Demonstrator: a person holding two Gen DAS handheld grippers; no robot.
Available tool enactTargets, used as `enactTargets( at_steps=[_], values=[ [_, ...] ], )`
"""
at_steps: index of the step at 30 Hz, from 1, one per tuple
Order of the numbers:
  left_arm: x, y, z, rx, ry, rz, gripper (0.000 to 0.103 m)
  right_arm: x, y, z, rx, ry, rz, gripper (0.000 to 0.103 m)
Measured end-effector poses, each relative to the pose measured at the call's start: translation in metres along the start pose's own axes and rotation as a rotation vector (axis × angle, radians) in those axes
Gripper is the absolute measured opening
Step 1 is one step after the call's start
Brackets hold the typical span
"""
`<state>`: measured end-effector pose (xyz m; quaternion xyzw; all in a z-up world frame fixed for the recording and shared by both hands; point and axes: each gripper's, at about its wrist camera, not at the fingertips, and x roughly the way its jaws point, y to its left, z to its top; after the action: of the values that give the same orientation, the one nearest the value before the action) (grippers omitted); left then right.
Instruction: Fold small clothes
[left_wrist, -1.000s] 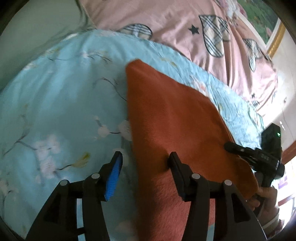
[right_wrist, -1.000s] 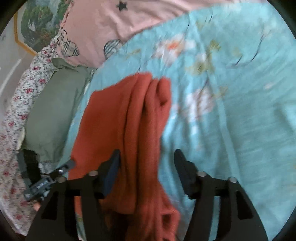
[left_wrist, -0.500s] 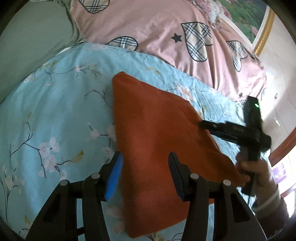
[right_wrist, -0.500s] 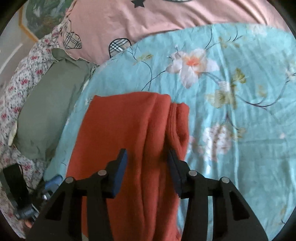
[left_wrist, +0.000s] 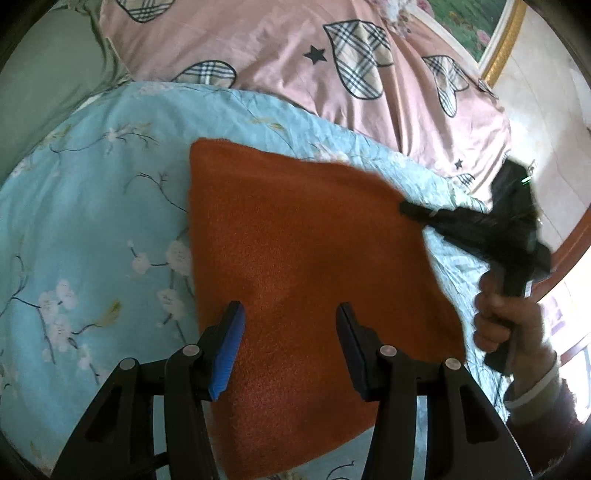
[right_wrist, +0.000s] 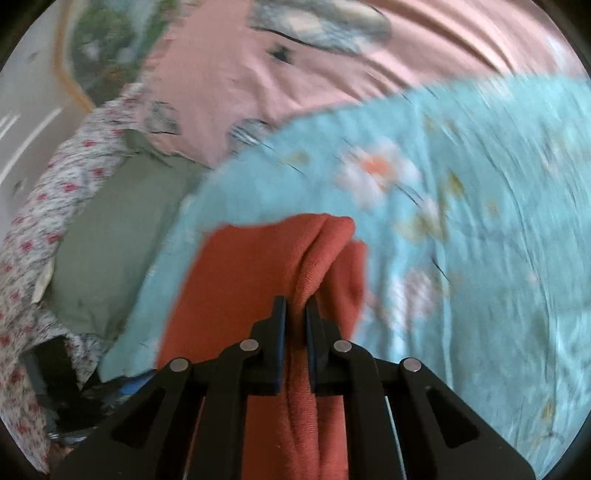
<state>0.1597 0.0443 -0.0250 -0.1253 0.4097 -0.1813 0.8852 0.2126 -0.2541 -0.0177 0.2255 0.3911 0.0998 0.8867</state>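
Both fingers of the right gripper (right_wrist: 294, 308) are pinched together on a raised fold of the orange garment (right_wrist: 243, 280), the knit bunched into a ridge that runs up between the black pads. In the left wrist view the same tool shows at the cloth's far right edge, blurred, gripped by a hand (left_wrist: 498, 317) with a sleeve cuff below it.

Over on the other side, the left gripper (left_wrist: 288, 332) stands about half open — its blue-faced finger (left_wrist: 227, 354) and its dark one sit apart above the garment's near portion, and nothing is caught between them; whether they touch the cloth cannot be told.

The orange garment (left_wrist: 295, 266) lies spread on a light blue floral quilt (left_wrist: 92, 229), a broad flat panel with its far corner pointing toward a pink bedcover (left_wrist: 295, 74) printed with plaid hearts. A grey-green pillow (right_wrist: 118, 243) rests to the left of the quilt in the right wrist view — beyond it, a white cloth with small red flowers (right_wrist: 44, 221).
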Motion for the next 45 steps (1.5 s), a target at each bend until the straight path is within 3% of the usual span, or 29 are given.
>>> enactTargets(
  at_steps=[6, 10, 17, 22, 26, 29, 33, 36, 41, 45],
  values=[
    [0.006, -0.010, -0.003, 0.054, 0.015, -0.013, 0.051, 0.009, -0.012, 0.001, 0.043, -0.015, 0.004, 0.011],
    [0.018, -0.002, -0.005, 0.039, 0.032, 0.016, 0.046, 0.025, -0.005, 0.002, -0.012, 0.025, -0.064, 0.011],
    [0.024, 0.003, -0.008, 0.022, 0.042, 0.013, 0.044, 0.020, -0.018, -0.011, 0.026, 0.018, -0.066, 0.011],
    [0.025, -0.006, -0.010, 0.047, 0.040, 0.043, 0.046, 0.001, -0.002, -0.006, 0.018, 0.001, -0.115, 0.021],
    [0.012, -0.005, -0.015, 0.025, 0.037, -0.015, 0.047, -0.033, 0.039, -0.020, -0.038, -0.060, -0.010, 0.021],
    [0.002, -0.004, -0.024, 0.000, 0.031, -0.058, 0.047, -0.027, 0.053, -0.036, -0.049, -0.015, 0.054, 0.025],
    [-0.001, -0.005, -0.038, 0.010, 0.048, -0.050, 0.047, -0.003, 0.030, -0.053, 0.013, 0.039, -0.047, 0.024],
    [-0.001, -0.004, -0.048, 0.009, 0.065, -0.046, 0.047, 0.000, 0.007, -0.062, 0.087, 0.012, -0.003, 0.012],
    [0.002, -0.014, -0.063, 0.039, 0.077, 0.007, 0.048, -0.014, 0.021, -0.064, 0.061, 0.005, -0.025, 0.016],
    [-0.005, -0.019, -0.069, 0.032, 0.077, 0.000, 0.050, -0.041, 0.039, -0.078, 0.008, -0.026, 0.003, 0.017]
  ],
)
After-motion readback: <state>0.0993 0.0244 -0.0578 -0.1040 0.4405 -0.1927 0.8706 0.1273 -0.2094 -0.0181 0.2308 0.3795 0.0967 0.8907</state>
